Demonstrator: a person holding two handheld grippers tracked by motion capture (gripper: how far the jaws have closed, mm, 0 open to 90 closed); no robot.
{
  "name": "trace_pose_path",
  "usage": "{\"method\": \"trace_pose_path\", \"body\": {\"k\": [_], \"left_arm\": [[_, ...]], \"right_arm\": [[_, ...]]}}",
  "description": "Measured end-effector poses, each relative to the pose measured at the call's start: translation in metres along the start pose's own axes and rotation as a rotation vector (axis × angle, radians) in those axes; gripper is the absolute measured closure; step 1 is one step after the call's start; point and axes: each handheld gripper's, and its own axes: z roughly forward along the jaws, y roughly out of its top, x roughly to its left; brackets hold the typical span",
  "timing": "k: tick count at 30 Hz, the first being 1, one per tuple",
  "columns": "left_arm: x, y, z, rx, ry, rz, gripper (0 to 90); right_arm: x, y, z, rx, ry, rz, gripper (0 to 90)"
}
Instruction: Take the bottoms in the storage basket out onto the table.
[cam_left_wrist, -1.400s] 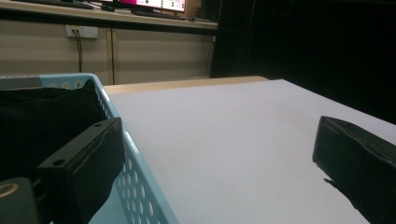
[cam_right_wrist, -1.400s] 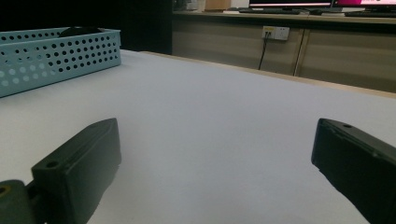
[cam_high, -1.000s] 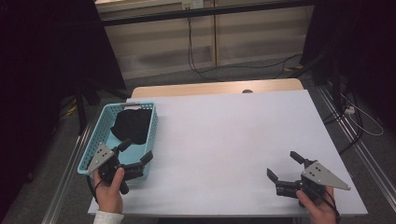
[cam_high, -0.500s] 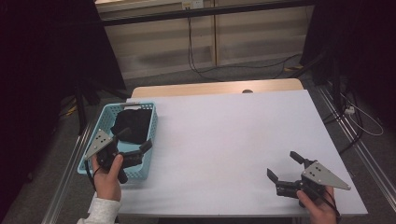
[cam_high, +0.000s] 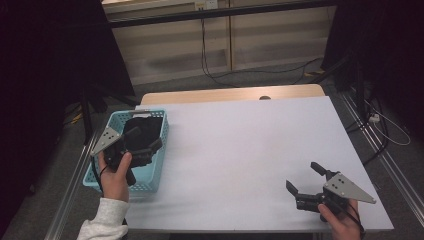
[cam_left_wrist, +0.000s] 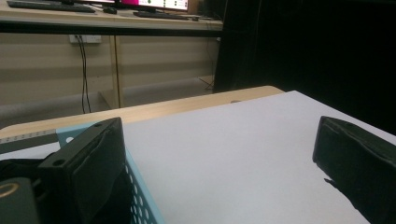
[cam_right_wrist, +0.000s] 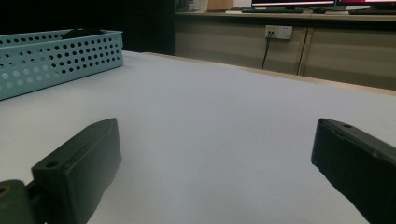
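The left gripper (cam_high: 145, 141), jaws spread wide, now hangs over the perforated light-blue plastic basket (cam_high: 159, 160), having moved up and forward from its near corner.

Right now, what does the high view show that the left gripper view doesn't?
High view: the right tongs, open at the white table's near right corner, and the hand gripping the left tongs. Left gripper view: lit monitors on a back desk and a wall socket. Shared: the blue basket, the table, the left tongs standing open.
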Motion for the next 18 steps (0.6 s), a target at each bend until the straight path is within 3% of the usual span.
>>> {"method": "trace_pose_path", "body": {"k": [18], "left_arm": [[0.037, 0.004, 0.028, 0.046, 0.057, -0.039, 2.6]], "right_arm": [[-0.001, 0.000, 0.000, -0.002, 0.005, 0.004, 0.6]]}}
